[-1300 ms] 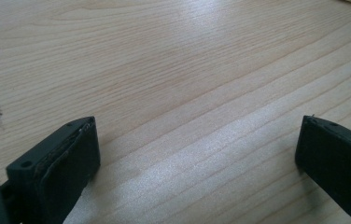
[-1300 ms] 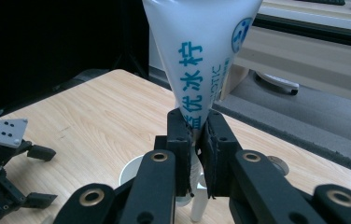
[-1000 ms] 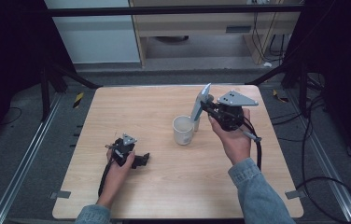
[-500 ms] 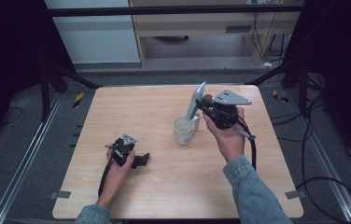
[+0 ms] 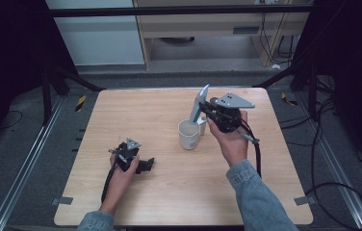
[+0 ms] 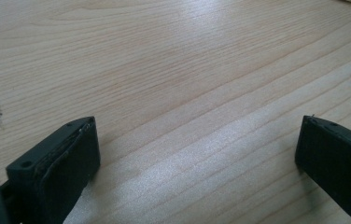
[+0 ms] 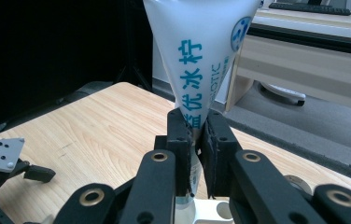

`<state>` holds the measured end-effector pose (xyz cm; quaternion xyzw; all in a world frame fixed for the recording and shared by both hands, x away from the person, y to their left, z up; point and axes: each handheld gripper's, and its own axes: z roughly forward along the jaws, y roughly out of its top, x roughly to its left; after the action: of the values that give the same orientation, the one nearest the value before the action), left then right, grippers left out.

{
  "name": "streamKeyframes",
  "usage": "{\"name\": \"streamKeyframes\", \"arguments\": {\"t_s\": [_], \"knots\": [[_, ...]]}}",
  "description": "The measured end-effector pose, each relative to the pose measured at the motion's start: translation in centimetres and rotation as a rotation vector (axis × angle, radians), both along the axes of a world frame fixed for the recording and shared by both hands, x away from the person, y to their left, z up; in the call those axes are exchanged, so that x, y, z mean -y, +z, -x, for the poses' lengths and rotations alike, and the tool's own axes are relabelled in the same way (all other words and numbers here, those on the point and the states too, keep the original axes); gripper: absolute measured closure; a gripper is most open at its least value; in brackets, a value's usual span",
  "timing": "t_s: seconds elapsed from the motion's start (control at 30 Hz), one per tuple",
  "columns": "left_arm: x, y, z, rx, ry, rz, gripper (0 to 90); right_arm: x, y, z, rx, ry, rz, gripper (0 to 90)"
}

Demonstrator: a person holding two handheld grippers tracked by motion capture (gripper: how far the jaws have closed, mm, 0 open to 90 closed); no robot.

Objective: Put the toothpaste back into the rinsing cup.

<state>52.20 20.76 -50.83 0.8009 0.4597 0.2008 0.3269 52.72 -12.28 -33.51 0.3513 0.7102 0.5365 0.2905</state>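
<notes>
A white mug (image 5: 188,134) stands near the middle of the wooden table (image 5: 169,202). My right gripper (image 5: 203,113) is just right of it and above its rim, shut on a white pouch (image 5: 200,100) with blue lettering. In the right gripper view the pouch (image 7: 201,60) fans out above the jaws, which pinch its narrow part, and my right gripper (image 7: 196,135) hangs over the mug (image 7: 211,212). My left gripper (image 5: 148,164) lies on the table at the front left. Its jaws stand wide apart in the left gripper view, with only bare wood between them (image 6: 197,158).
My left gripper (image 7: 5,163) also appears low at the left of the right gripper view. Cables trail from both grippers across the table. Dark frame legs, floor rails and a cabinet (image 5: 203,29) stand beyond the far edge.
My right hand has shifted slightly left with the pouch, closer over the mug. The left hand and the mug have stayed where they were.
</notes>
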Motion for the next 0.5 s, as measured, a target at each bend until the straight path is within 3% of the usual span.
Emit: {"name": "streamKeyframes", "arguments": {"t_s": [0.5], "knots": [[0.00,0.00,0.00,0.000,0.000,0.000,0.0,-0.89,-0.92,-0.22,-0.015,0.018,0.005,82.5]]}}
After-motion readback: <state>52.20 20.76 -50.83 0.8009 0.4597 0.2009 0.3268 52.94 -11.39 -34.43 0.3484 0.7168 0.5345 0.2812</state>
